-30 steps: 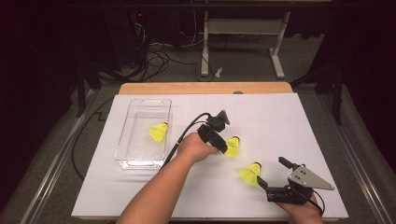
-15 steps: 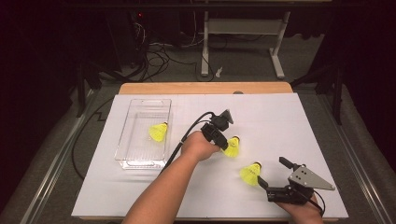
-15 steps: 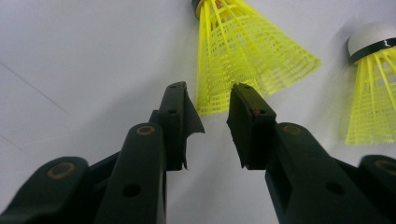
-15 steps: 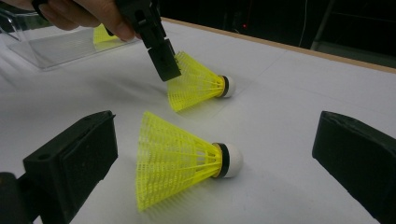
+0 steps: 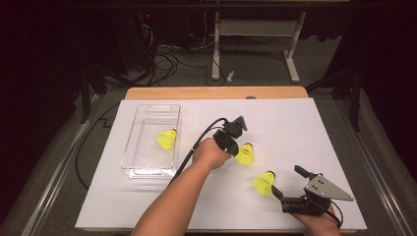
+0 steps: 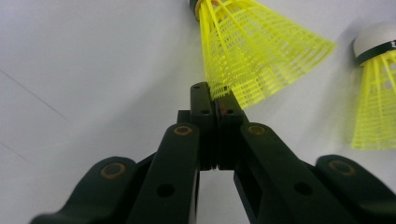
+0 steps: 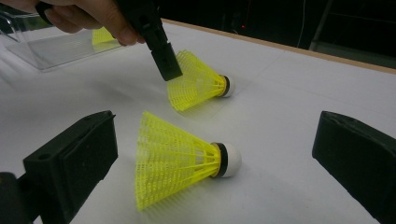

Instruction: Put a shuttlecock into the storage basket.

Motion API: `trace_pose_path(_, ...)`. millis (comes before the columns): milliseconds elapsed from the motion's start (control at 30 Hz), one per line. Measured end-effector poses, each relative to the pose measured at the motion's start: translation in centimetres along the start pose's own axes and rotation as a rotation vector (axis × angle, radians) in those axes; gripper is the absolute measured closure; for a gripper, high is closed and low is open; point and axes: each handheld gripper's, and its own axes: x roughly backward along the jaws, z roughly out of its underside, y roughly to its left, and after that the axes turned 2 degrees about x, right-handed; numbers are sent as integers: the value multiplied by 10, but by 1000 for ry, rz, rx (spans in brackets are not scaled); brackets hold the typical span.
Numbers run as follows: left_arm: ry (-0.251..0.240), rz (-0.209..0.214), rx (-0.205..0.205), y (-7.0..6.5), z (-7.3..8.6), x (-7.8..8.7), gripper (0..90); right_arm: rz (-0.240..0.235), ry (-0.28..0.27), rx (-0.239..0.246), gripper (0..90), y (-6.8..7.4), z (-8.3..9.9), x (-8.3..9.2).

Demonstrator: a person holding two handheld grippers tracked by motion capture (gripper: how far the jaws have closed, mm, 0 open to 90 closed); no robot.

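Three yellow shuttlecocks are in view. My left gripper [image 5: 236, 149] [image 6: 215, 95] points down at the middle shuttlecock [image 5: 244, 154] [image 6: 261, 56] on the white sheet. Its jaws have just been closing and are now shut, pinching the rim of the mesh skirt. In the right gripper view, the left gripper [image 7: 166, 65] touches that shuttlecock [image 7: 196, 81]. My right gripper [image 5: 286, 179] [image 7: 215, 154] stands open near the front right edge. A second shuttlecock [image 5: 264, 183] [image 7: 177, 161] lies on its side ahead of its jaws, untouched. The third shuttlecock [image 5: 166, 138] sits in the clear box [image 5: 147, 169].
The clear plastic box stands at the left of the white sheet [image 5: 295, 128]. A wooden table edge [image 5: 216, 92] runs along the back. Beyond it are dark floor, cables and a stand's legs [image 5: 290, 73]. The left gripper's cable [image 5: 201, 137] loops over the sheet.
My left gripper has edged onto the middle shuttlecock's skirt and its jaws have shut on it. The right gripper and the other shuttlecocks have kept still.
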Motion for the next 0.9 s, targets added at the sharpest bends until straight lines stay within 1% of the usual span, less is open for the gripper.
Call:
trace_pose_path(33,0,0,0,0,0,0,895,0,0,0,8,0,0,0)
trace_pose_path(67,3,13,1,0,0,0,897,1,-2,1,8,0,0,0)
trace_pose_path(133,3,7,-12,-1,0,0,898,1,-2,1,8,0,0,0)
trace_pose_path(167,11,10,-25,-1,0,1,900,2,-3,0,8,0,0,0)
trace_pose_path(267,7,15,-32,-2,2,4,900,2,-2,3,9,0,0,0)
trace_pose_path(433,9,20,-43,-4,6,13,900,3,0,2,9,0,0,0)
trace_pose_path(467,9,11,-44,-4,7,17,900,3,1,3,9,1,0,0)
trace_pose_path(567,18,8,-44,-4,9,21,900,2,2,5,9,1,0,0)
trace_pose_path(633,15,15,-44,-3,11,25,900,3,1,6,9,1,0,0)
trace_pose_path(667,13,11,-43,-3,13,28,900,4,-1,5,9,1,0,0)
trace_pose_path(700,12,20,-39,-2,15,30,900,4,-1,5,9,1,0,1)
trace_pose_path(800,15,20,-45,-2,17,32,900,5,1,3,9,1,0,0)
trace_pose_path(833,11,28,-45,-2,19,33,900,5,1,4,9,1,0,0)
trace_pose_path(900,13,29,-48,-2,20,36,900,5,1,4,9,1,0,0)
